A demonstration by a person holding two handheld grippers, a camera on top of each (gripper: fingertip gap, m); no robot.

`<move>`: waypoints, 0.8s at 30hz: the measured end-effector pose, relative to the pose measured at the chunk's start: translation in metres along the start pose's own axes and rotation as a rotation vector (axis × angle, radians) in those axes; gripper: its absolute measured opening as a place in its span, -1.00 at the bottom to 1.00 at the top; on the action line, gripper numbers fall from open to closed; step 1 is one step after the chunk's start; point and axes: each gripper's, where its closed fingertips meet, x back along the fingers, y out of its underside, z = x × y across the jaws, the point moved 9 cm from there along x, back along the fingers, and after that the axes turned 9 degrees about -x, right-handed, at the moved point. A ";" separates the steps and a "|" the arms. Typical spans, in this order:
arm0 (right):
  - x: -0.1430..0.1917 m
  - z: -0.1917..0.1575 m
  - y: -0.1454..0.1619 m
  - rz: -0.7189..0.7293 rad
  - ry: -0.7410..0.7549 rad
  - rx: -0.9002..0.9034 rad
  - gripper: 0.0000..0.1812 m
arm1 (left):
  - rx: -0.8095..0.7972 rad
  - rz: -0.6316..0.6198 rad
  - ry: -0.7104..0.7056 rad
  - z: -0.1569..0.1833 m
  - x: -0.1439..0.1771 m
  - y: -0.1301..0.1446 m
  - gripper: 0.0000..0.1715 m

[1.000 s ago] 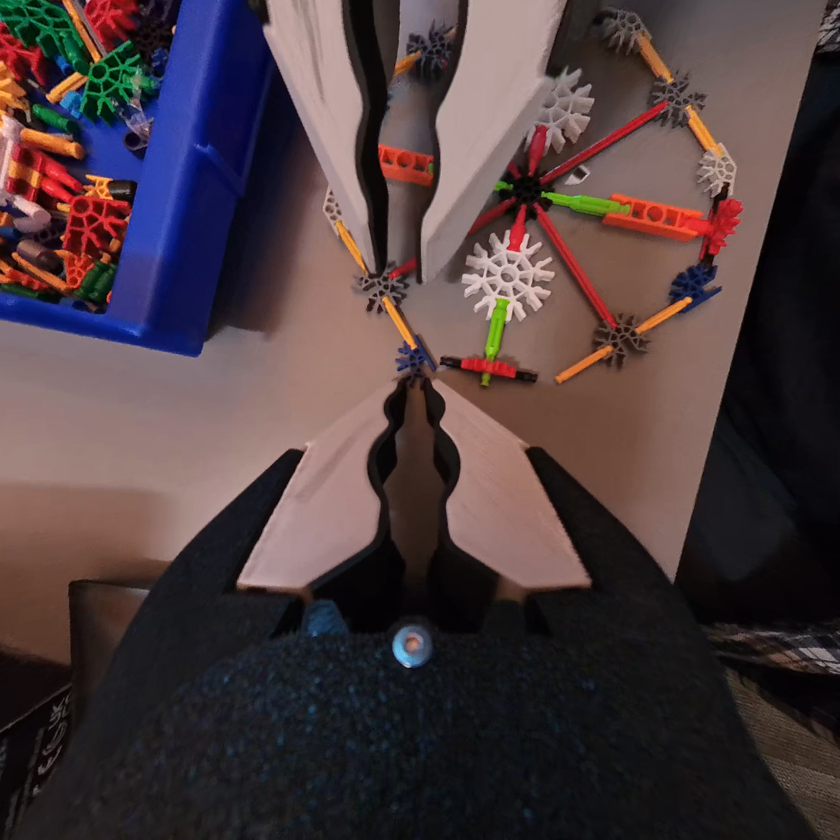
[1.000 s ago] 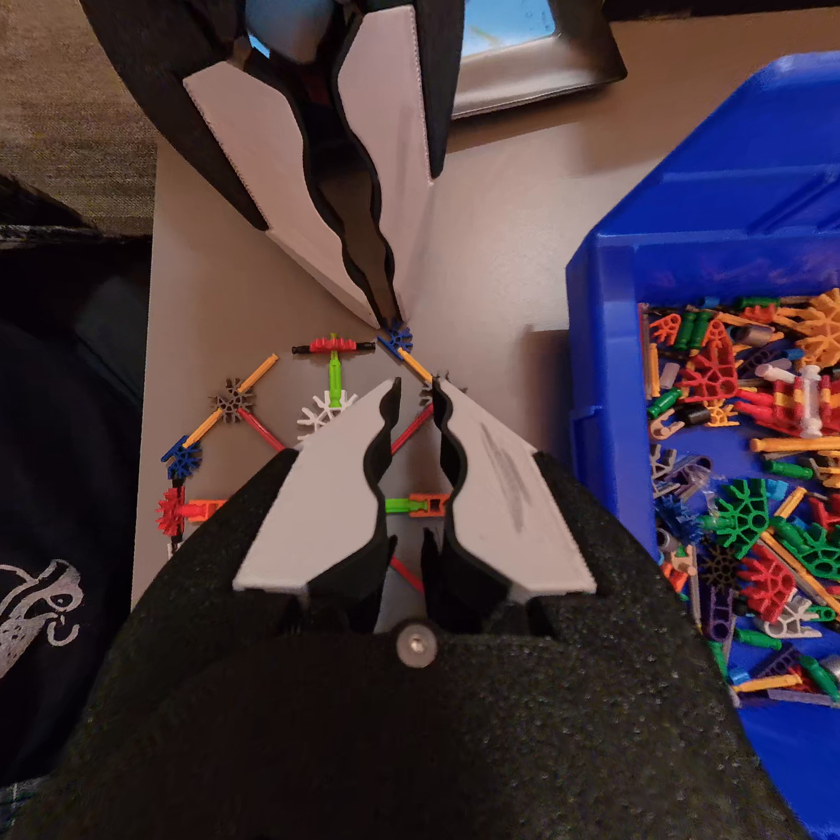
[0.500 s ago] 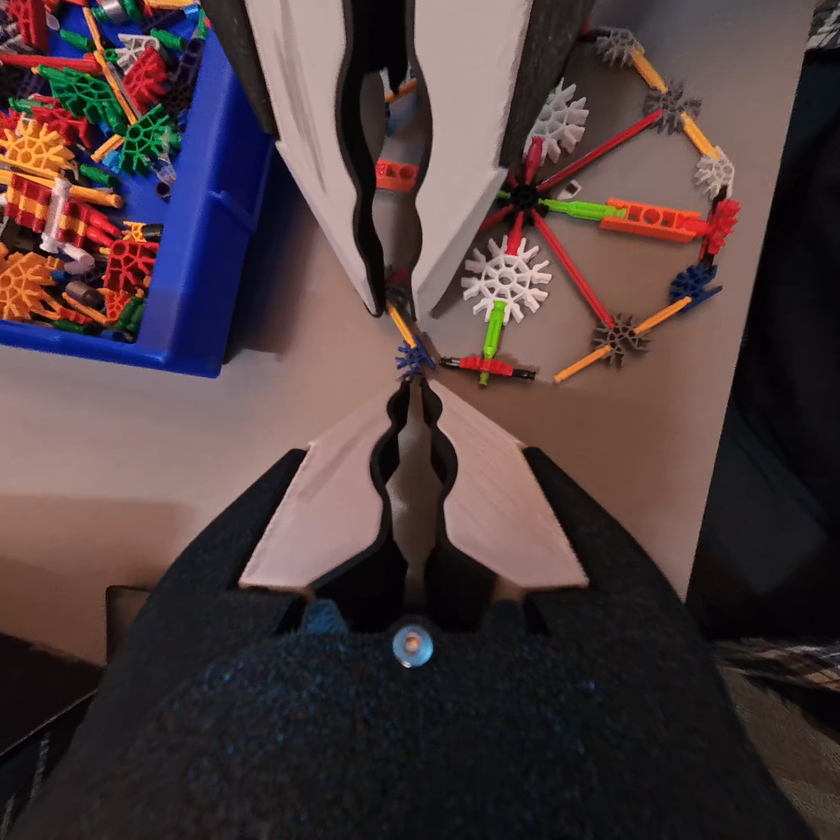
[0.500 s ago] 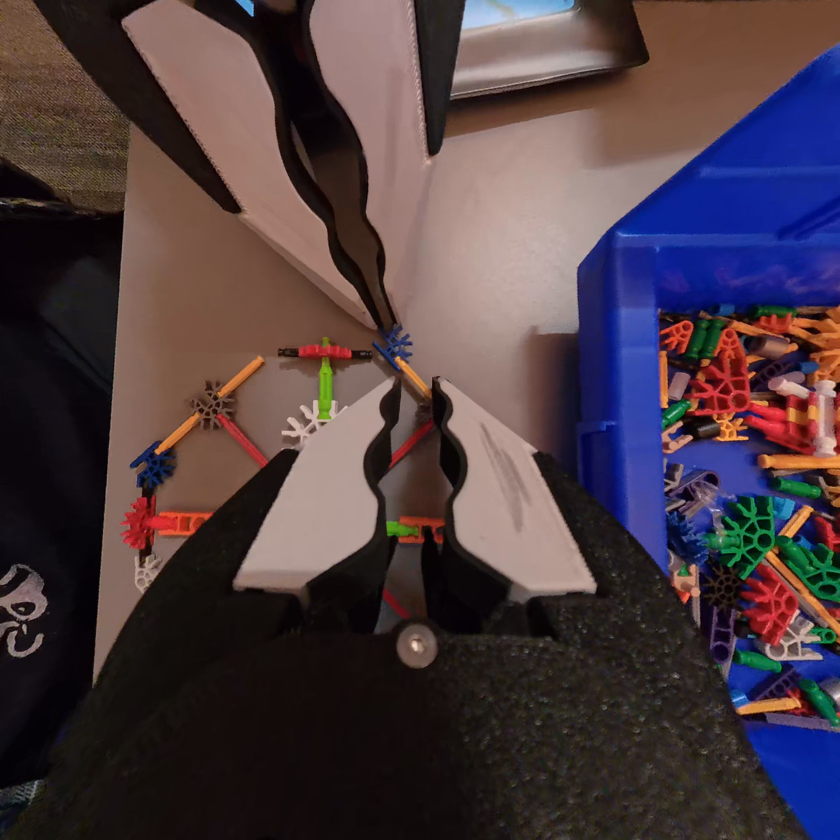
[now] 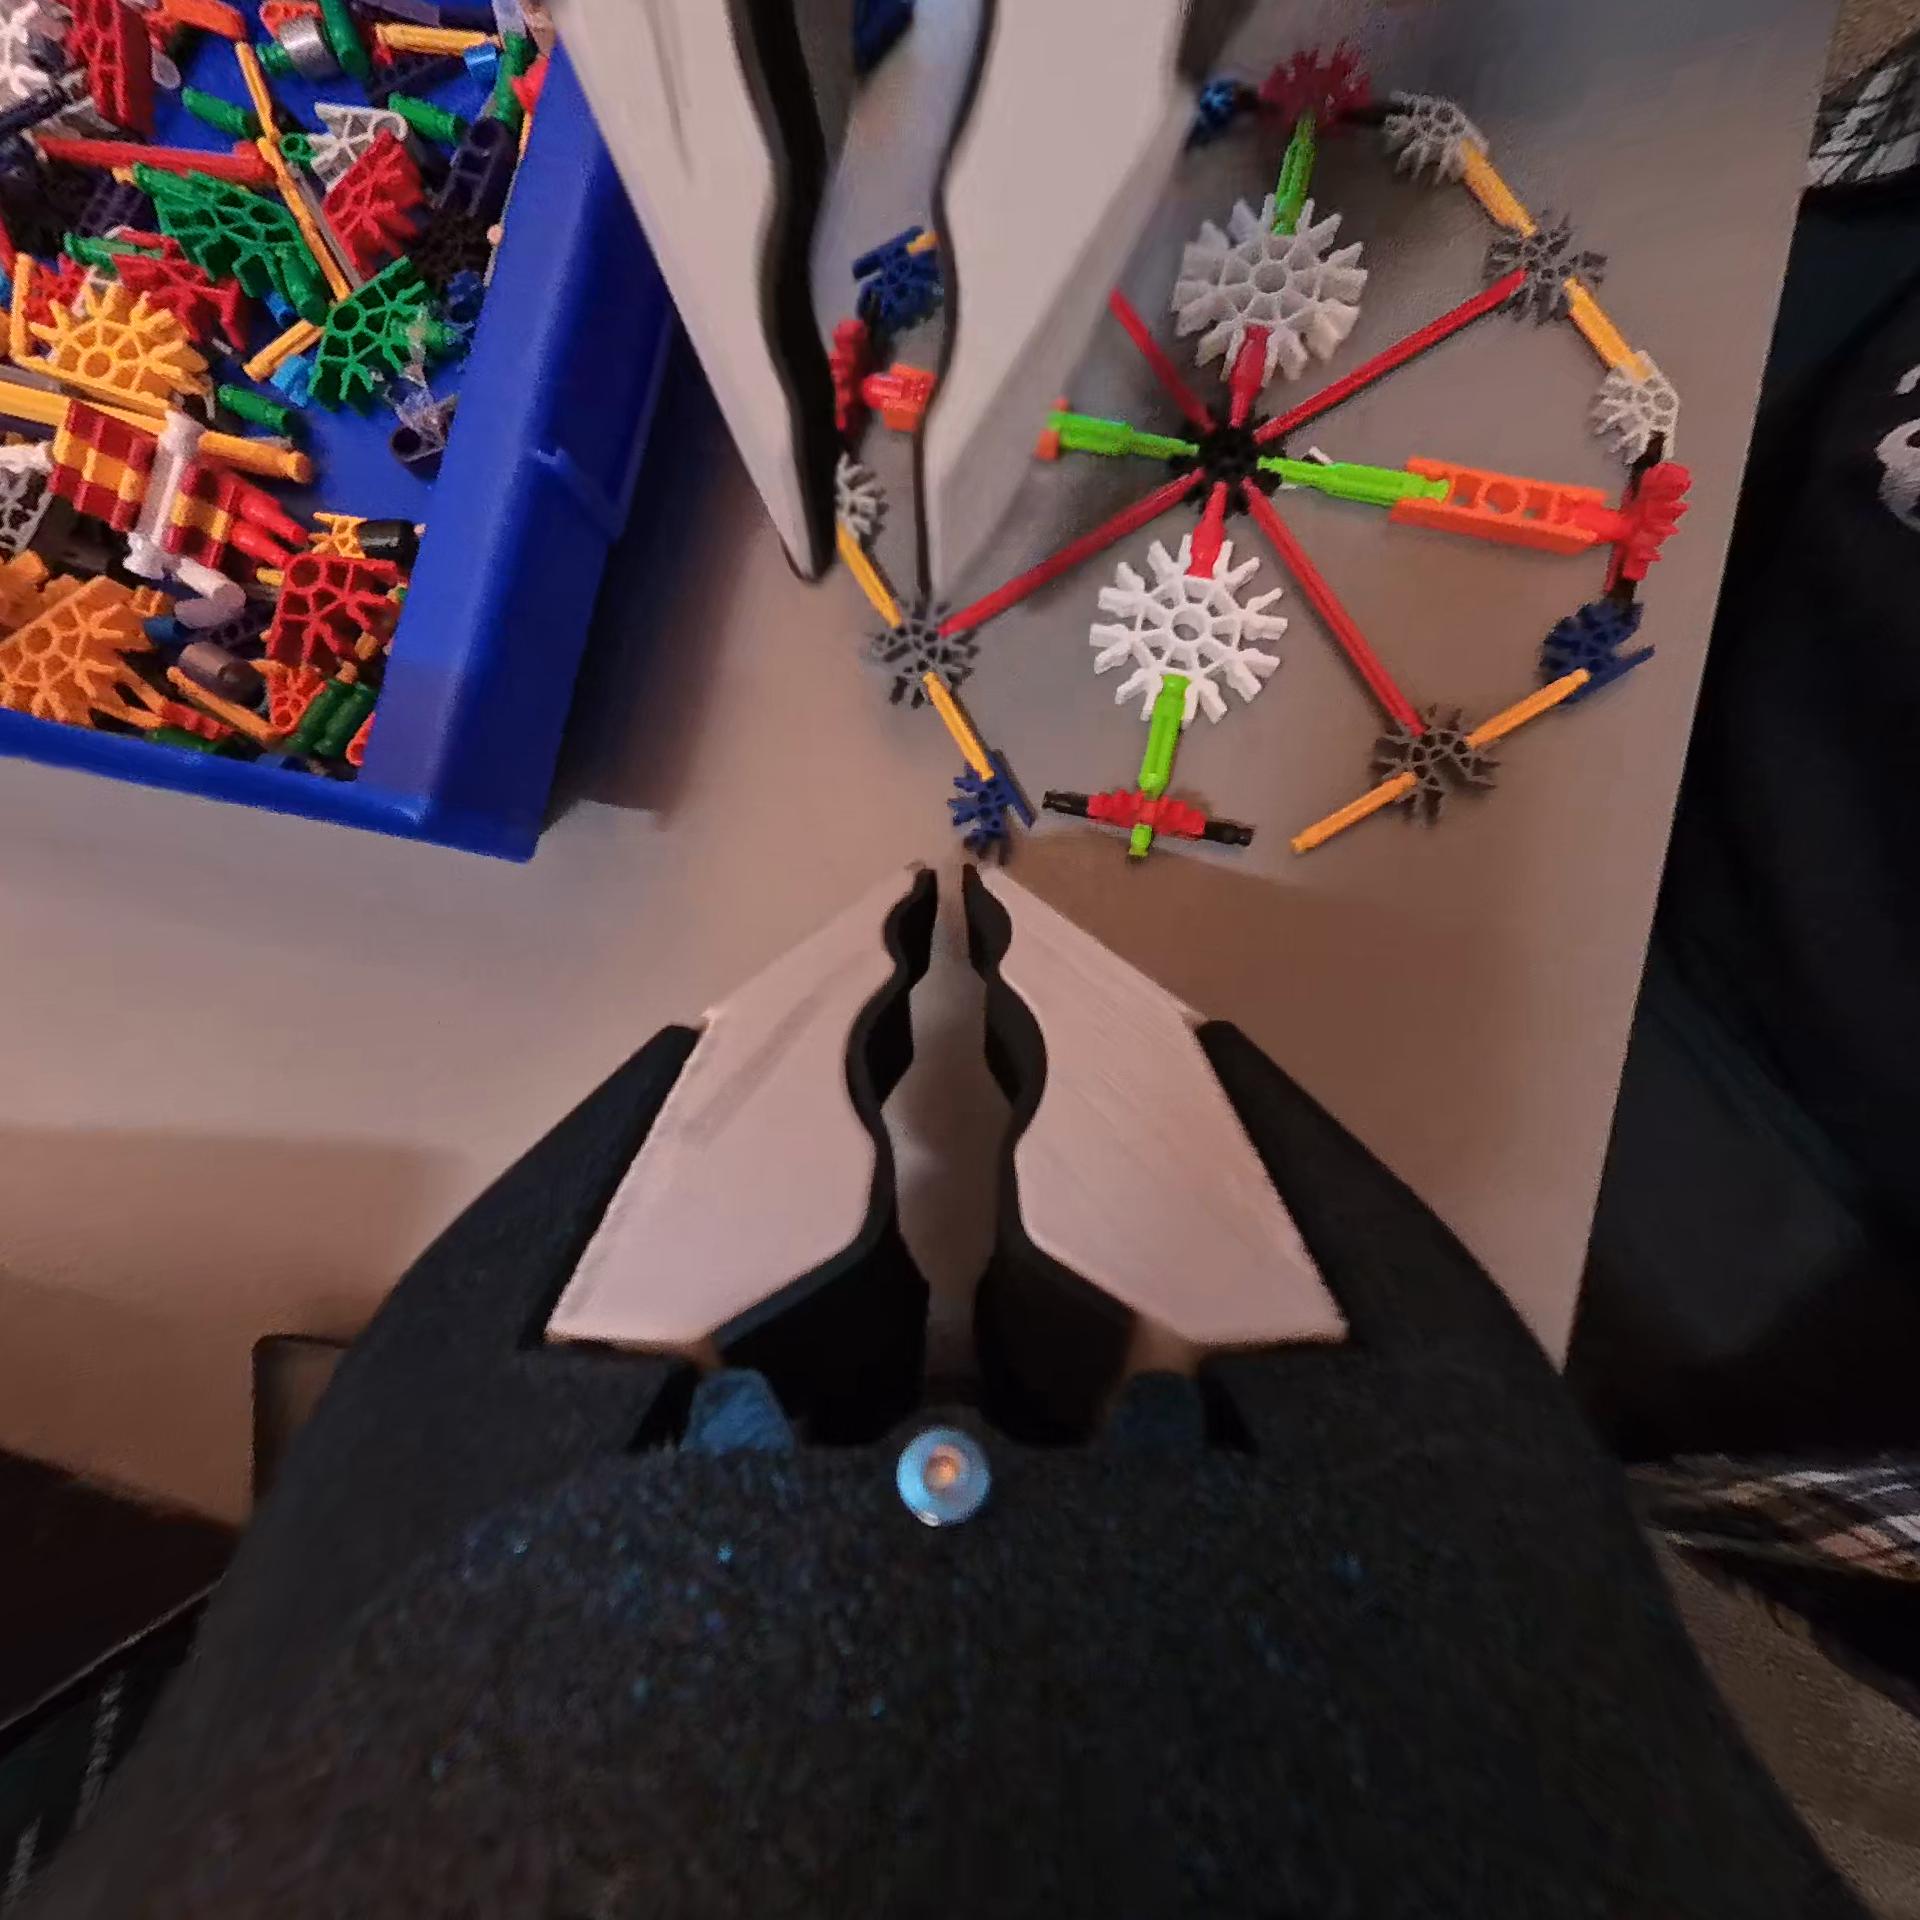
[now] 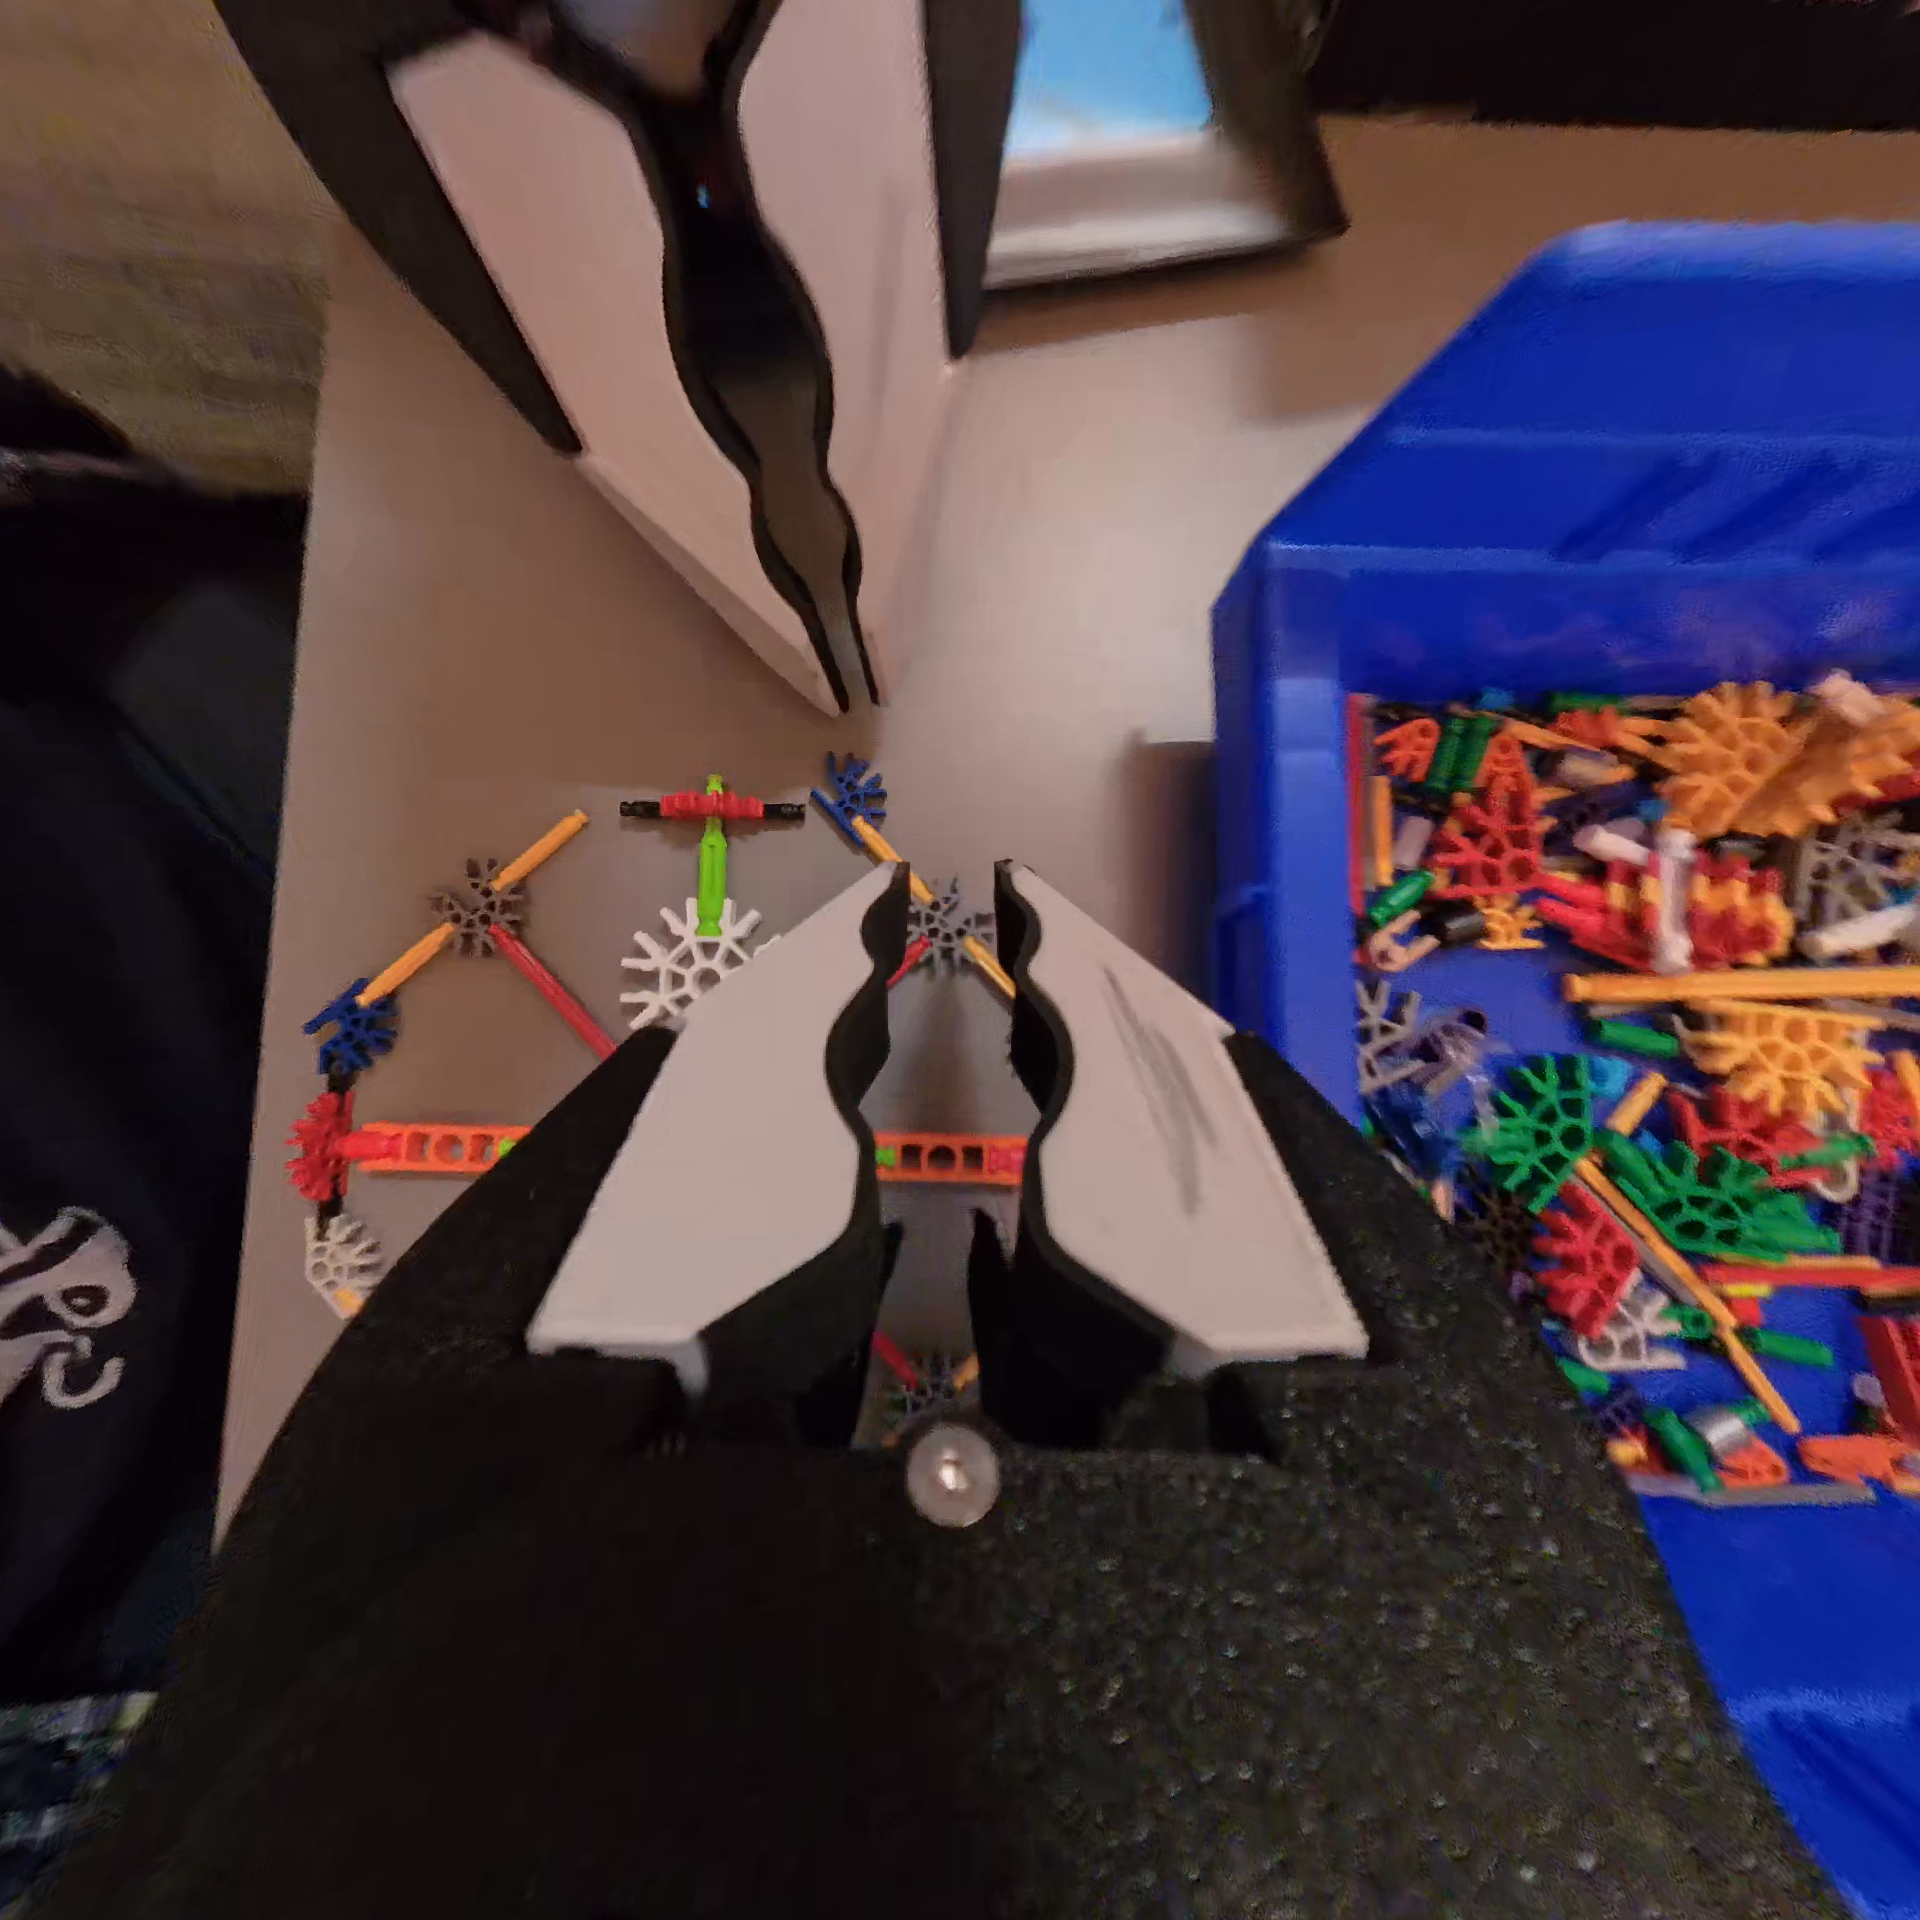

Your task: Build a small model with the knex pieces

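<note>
My left gripper (image 5: 948,881) hovers over the beige tabletop (image 5: 260,987) with its fingers (image 5: 769,1122) nearly closed, only a thin slit between the tips, and nothing grasped; the tips point at a blue connector (image 5: 985,805) lying just beyond them, apart from it. That connector ends a yellow rod (image 5: 956,719) that runs to a grey connector (image 5: 918,652) on the rim of a flat wheel of rods and connectors (image 5: 1226,468) lying on the tabletop, with red spokes, two white snowflake pieces and green and orange rods meeting at a black hub. My right gripper (image 6: 945,883) is above the same rim from the opposite side, its fingers (image 6: 1132,1132) released, with a clear gap through which the grey connector (image 6: 940,920) and an orange bar (image 6: 940,1155) show below; whether the tips touch the rim I cannot tell. A separate short piece, a green rod (image 5: 1155,748) crossed by a red-and-black bar, lies beside the blue connector. A blue bin (image 5: 488,582) heaped with loose, many-coloured building pieces (image 5: 187,364) stands on the tabletop beside the wheel, near my right gripper. A dark-framed flat object (image 6: 1122,177) lies at the far end of the tabletop in the right wrist view.
</note>
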 end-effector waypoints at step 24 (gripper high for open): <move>0.050 0.007 0.016 0.098 0.061 -0.106 -0.83 | 0.051 -0.047 0.096 -0.003 -0.016 -0.011 -0.92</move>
